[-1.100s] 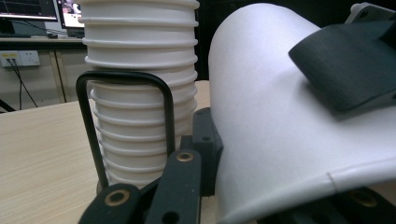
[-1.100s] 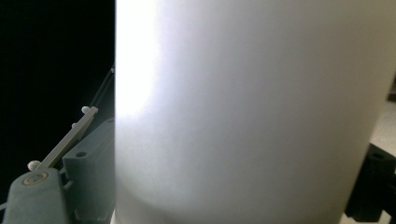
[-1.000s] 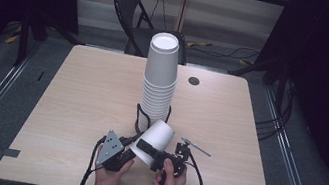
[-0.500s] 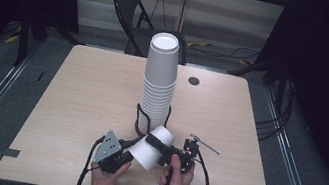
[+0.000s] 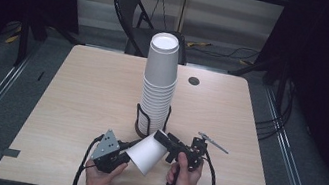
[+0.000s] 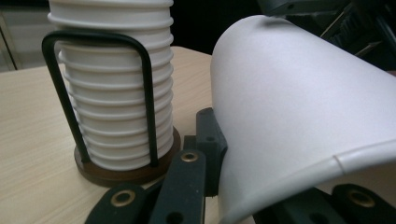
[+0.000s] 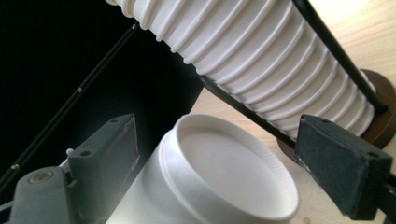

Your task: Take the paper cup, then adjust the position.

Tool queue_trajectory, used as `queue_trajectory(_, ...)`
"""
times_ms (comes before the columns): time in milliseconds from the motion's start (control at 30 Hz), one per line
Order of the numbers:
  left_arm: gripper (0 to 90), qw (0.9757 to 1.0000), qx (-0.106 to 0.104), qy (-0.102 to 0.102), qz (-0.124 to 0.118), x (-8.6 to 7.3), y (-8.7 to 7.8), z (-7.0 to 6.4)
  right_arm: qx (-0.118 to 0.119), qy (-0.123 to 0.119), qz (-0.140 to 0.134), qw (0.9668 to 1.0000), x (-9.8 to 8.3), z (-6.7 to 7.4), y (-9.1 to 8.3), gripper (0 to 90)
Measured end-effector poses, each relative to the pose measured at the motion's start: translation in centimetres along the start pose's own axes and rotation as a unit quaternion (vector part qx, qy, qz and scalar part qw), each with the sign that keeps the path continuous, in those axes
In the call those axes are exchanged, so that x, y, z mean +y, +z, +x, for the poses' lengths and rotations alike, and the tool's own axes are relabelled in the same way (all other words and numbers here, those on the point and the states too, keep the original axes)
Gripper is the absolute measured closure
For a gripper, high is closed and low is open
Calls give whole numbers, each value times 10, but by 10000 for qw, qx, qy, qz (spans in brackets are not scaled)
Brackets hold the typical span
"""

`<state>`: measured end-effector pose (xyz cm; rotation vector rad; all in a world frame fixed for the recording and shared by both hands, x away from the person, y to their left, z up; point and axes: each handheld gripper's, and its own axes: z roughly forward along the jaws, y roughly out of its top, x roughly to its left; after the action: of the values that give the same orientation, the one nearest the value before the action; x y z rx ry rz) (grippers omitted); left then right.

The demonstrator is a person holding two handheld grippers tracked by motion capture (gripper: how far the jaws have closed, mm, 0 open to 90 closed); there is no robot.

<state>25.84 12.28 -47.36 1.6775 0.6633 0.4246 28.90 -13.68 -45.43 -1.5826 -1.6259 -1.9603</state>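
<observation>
**A loose paper cup between my two grippers, in front of the stack**

The counter (image 5: 77,88) is a pale wood-grain top, and I work at its near edge. Beyond its far edge stands a dark folding chair (image 5: 132,13).

Near the middle of the counter, toward my side, rises the tall stack of white paper cups (image 5: 159,79), nested upside down with the closed base of the uppermost cup on top. The stack stands upright in a holder (image 5: 143,119) made of a round dark base and black wire loops that come partway up its sides. In my left gripper view the ribbed rims of the cups sit one above another behind the wire loop.

Just in front of the holder, on my side, is the single loose cup (image 5: 146,152). It is tilted, its narrow closed base pointing up and to my right, its wide mouth down toward my left.

My left gripper (image 5: 114,151) is at the mouth end of this cup. In its own view the cup wall and rim lie across the black jaws, touching them, but I cannot tell whether the jaws are clamped on it or merely under it.

My right gripper (image 5: 170,145) is at the base end. In its own view the jaws stand apart on either side of the cup's base, with a gap showing at each pad, so it is open around the cup.

On the counter to the right of my right hand lies a small thin metal tool (image 5: 213,142). Farther off, right of the stack, is a small dark round spot (image 5: 193,81).
</observation>
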Motion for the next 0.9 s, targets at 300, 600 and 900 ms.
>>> queue_trajectory(300, 861, 9995, -110, -251, 170, 1, -10, 12, -156, -372, -98, 9991, 4, 2, -6, 128)
queue_trajectory(600, 861, 9988, 180, -46, 459, 9, -20, 23, -162, -971, -92, 9951, 1, 3, -14, 127)
queue_trajectory(900, 862, 9971, 194, 16, 742, 18, -28, 33, -813, -2067, 155, 9749, -11, 2, -16, 131)
